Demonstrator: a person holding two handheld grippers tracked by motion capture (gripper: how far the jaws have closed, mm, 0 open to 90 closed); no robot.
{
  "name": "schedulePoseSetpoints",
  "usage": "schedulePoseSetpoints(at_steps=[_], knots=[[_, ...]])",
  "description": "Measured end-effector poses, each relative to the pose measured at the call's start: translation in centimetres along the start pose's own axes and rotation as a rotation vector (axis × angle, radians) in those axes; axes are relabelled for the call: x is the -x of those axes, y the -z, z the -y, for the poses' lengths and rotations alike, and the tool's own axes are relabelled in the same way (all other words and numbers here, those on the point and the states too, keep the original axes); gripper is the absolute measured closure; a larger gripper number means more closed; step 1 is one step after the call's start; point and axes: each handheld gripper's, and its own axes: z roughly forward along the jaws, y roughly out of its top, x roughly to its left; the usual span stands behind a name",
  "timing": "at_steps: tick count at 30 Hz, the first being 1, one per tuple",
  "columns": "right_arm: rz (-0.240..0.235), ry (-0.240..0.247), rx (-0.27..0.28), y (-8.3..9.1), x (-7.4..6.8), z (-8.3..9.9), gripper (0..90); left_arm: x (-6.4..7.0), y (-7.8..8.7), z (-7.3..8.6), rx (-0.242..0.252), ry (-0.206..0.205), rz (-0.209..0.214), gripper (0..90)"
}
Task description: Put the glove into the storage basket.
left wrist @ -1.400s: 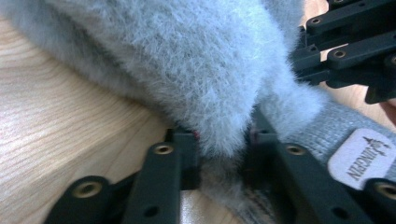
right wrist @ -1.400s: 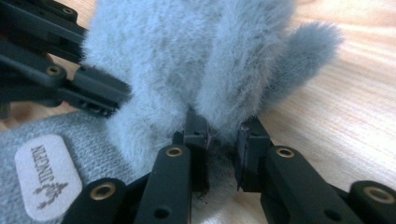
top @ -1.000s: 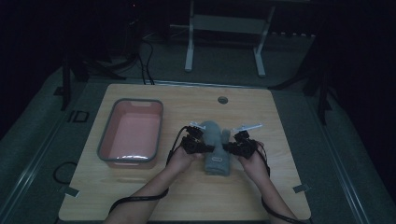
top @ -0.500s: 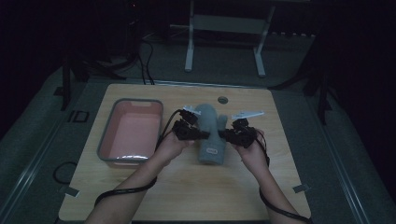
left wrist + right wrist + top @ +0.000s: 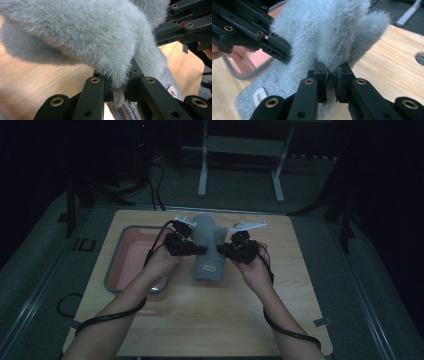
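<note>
We hold a fuzzy grey mitten between our 2 grippers above the middle of the wooden table. Our left gripper is clenched on the mitten's left edge, with fur pinched between its jaws in the left gripper view. Our right gripper is clamped on the opposite edge in the same way. The mitten's cuff end with its small label hangs toward us. A pink tray sits just left of the mitten.

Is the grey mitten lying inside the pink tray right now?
No, the grey mitten is held up over the wooden table to the right of the pink tray, pinched from both sides.
</note>
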Motion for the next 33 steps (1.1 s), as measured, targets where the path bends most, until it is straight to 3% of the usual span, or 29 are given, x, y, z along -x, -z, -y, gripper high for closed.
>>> schedulePoseSetpoints(at_steps=[6,13,16,17,21,26,33], knots=[[-0.036,0.031,0.008,-1.8,-2.1,-2.5,81.7,-1.9,3.0,1.1,0.030,0.009,-0.039,80.7],[-0.090,0.063,-0.003,-4.9,-5.1,-5.2,81.8,-4.5,6.8,2.7,0.026,0.047,-0.082,80.7],[-0.116,0.054,0.000,-5.7,-5.8,-6.0,81.7,-5.3,8.0,3.1,0.023,0.065,-0.087,80.7],[-0.125,0.059,-0.002,-6.1,-6.1,-6.4,81.8,-6.1,9.1,3.5,0.022,0.082,-0.102,80.7],[-0.156,0.067,-0.002,-8.4,-8.4,-8.0,81.8,-7.7,10.8,4.4,0.009,0.099,-0.134,80.7],[-0.184,0.052,-0.018,-10.8,-9.4,-8.1,81.8,-9.2,11.0,6.1,-0.008,0.130,-0.154,80.6],[-0.176,0.030,-0.099,-15.1,-9.7,-6.1,81.8,-11.8,8.5,8.7,-0.093,0.191,-0.165,80.6]])
